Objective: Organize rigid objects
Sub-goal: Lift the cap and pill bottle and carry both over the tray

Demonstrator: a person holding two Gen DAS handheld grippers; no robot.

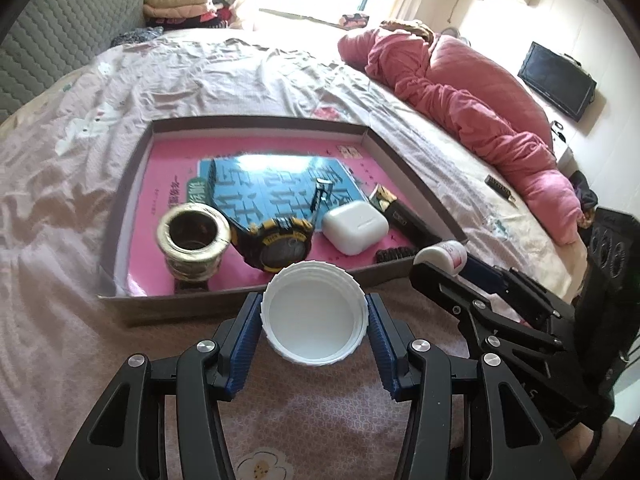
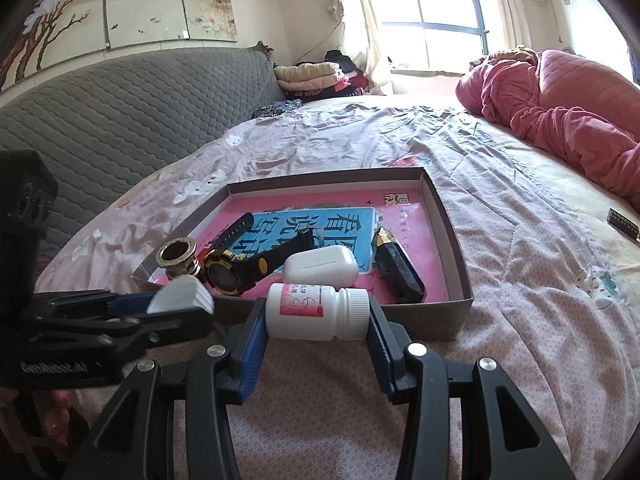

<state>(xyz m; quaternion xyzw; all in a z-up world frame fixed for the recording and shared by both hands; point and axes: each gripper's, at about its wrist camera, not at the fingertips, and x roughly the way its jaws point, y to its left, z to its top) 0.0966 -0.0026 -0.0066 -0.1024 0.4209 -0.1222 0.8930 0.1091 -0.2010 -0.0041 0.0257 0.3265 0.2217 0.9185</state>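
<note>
My left gripper (image 1: 314, 314) is shut on a white ribbed cap (image 1: 314, 312), its hollow side facing the camera, just in front of the cardboard tray (image 1: 248, 306). My right gripper (image 2: 318, 316) is shut on a white pill bottle (image 2: 316, 312) with a pink label, held sideways by its two ends at the tray's near wall (image 2: 420, 316). The bottle also shows in the left wrist view (image 1: 444, 254), and the cap in the right wrist view (image 2: 182, 298). In the tray lie a brass cup (image 1: 194, 240), a black-and-yellow watch (image 1: 276, 246), a white earbud case (image 1: 355, 226) and a black lighter (image 1: 400, 214).
The tray sits on a bed with a pink patterned sheet (image 1: 100, 184). A pink quilt (image 1: 480, 112) is heaped at the right. A small dark object (image 1: 500, 186) lies on the sheet beside the quilt. A grey padded headboard (image 2: 120, 112) stands at the left.
</note>
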